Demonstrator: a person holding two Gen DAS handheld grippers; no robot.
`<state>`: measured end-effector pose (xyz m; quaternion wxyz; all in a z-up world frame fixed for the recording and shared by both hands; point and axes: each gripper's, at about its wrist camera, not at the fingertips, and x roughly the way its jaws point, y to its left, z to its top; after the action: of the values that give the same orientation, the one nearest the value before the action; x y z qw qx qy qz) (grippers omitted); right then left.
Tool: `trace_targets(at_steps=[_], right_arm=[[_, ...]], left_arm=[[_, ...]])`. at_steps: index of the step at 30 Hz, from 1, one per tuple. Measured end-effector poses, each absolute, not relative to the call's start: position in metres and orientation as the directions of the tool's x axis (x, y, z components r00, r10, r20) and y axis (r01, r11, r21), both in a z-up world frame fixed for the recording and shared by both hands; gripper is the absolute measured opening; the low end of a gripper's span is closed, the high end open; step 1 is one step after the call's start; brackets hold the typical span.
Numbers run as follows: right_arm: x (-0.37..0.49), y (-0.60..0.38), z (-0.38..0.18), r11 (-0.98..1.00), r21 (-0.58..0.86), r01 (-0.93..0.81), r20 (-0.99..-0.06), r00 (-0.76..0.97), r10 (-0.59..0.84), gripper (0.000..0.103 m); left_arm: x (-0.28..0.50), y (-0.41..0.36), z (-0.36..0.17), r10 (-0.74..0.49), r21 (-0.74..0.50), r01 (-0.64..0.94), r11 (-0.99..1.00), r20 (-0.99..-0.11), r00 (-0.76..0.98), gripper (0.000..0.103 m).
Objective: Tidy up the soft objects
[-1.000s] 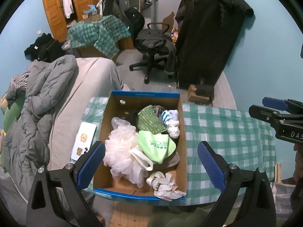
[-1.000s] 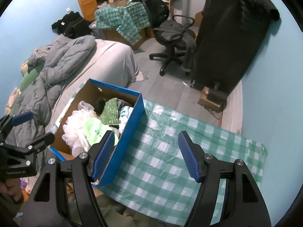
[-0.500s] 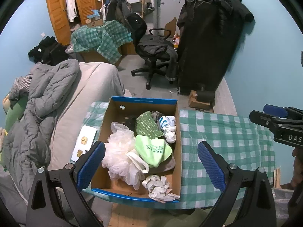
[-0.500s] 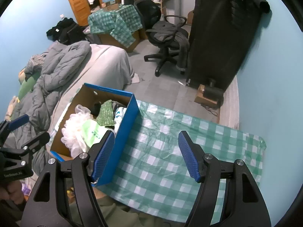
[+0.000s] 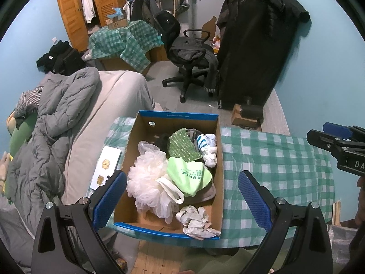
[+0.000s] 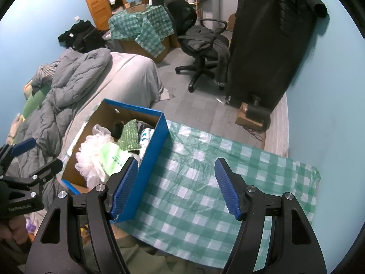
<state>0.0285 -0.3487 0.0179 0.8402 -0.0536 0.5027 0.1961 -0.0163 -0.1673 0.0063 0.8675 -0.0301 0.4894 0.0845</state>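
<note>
A: The cardboard box (image 5: 173, 175) is brown inside with glossy blue rim and outer walls. It sits on the left part of a table under a thin green-and-white checked cloth (image 5: 273, 159), creased, with a plastic sheen.

B: Contents?

A: All soft goods, heaped in the box. A frilly cream mesh bath pouf (image 5: 148, 180) with a looped cord lies at the left. A pale green cloth (image 5: 189, 175) printed with dark green characters, too small to read, rests against it. Behind that sits a darker green piece with a bumpy, sequin-like surface (image 5: 182, 146), then a rolled white item with blue stripes (image 5: 207, 146). A crumpled whitish wad (image 5: 196, 219) lies in the near right corner.

B: The tools?

A: The left gripper (image 5: 182, 196) hangs above the box's near end, its jaws spread wide and empty; the blue pads are cross-hatched rubber on black frames. The right gripper (image 6: 176, 187) hangs over the bare cloth just right of the box, also spread apart and holding nothing. Its left pad overlaps the blue box wall in the right wrist view; contact cannot be judged.

B: Any writing?

A: The letters "DA" show on the right tool's body in the left wrist view, cut off by the edge. A white flat tray (image 5: 106, 169) with two yellowish pieces lies left of the box.
</note>
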Motion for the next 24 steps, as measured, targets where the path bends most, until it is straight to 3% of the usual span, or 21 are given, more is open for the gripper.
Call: trace_targets(at_steps=[24], right_arm=[[0.0255,-0.3480,0.0185,0.915,0.106,-0.389,-0.867,0.414,0.277,0.069]], left_arm=[[-0.0196,-0.1674,-0.0004,0.122,0.039,-0.176,0.984,-0.865,0.486,0.099]])
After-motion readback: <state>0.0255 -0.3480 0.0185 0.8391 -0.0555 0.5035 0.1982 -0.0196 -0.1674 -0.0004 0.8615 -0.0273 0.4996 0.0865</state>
